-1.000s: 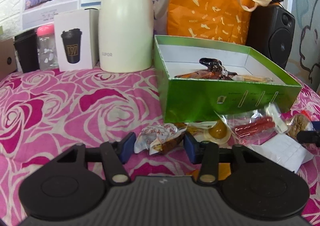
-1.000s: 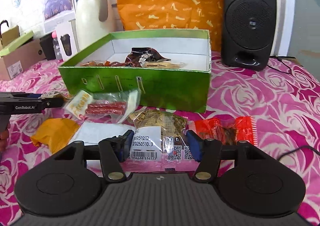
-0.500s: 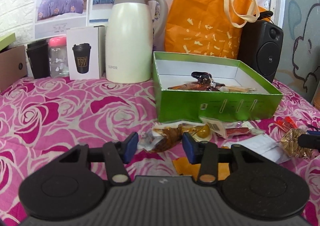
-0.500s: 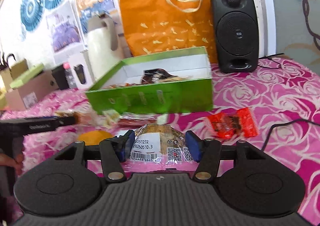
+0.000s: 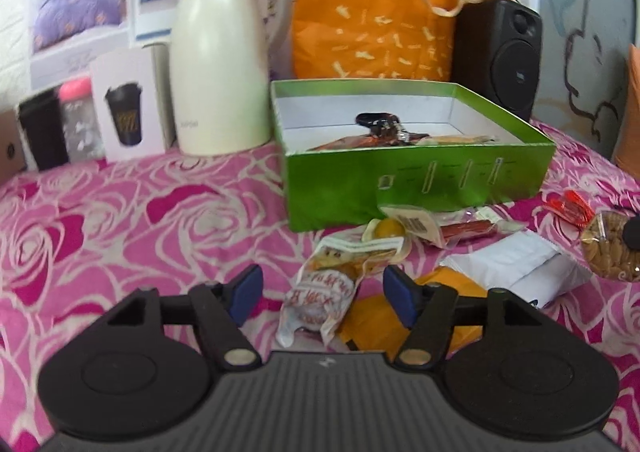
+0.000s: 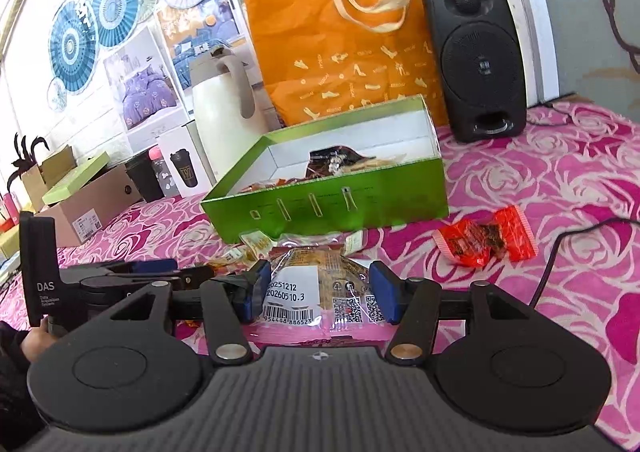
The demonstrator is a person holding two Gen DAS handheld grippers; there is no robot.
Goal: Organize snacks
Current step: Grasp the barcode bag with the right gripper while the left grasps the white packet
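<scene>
A green box (image 5: 420, 179) holds a few snacks on the pink rose cloth; it also shows in the right wrist view (image 6: 332, 203). My left gripper (image 5: 322, 288) is open, its jaws on either side of a white snack packet (image 5: 320, 292) that lies on the cloth. My right gripper (image 6: 320, 288) is shut on a biscuit bag (image 6: 316, 284) with a barcode label and holds it lifted above the cloth. A sausage packet (image 5: 460, 228), a white sachet (image 5: 516, 264) and an orange packet (image 5: 380, 320) lie in front of the box.
A red snack packet (image 6: 486, 242) lies right of the box. A cream thermos jug (image 5: 220, 55), an orange bag (image 5: 376, 7), a black speaker (image 6: 476, 59), a cup carton (image 5: 128, 107) and cardboard boxes (image 6: 88, 199) stand behind. A black cable (image 6: 560, 252) runs at the right.
My right gripper has lifted the biscuit bag off the cloth and tilted. My left gripper has pulled back from the white packet, and its jaws have opened wider.
</scene>
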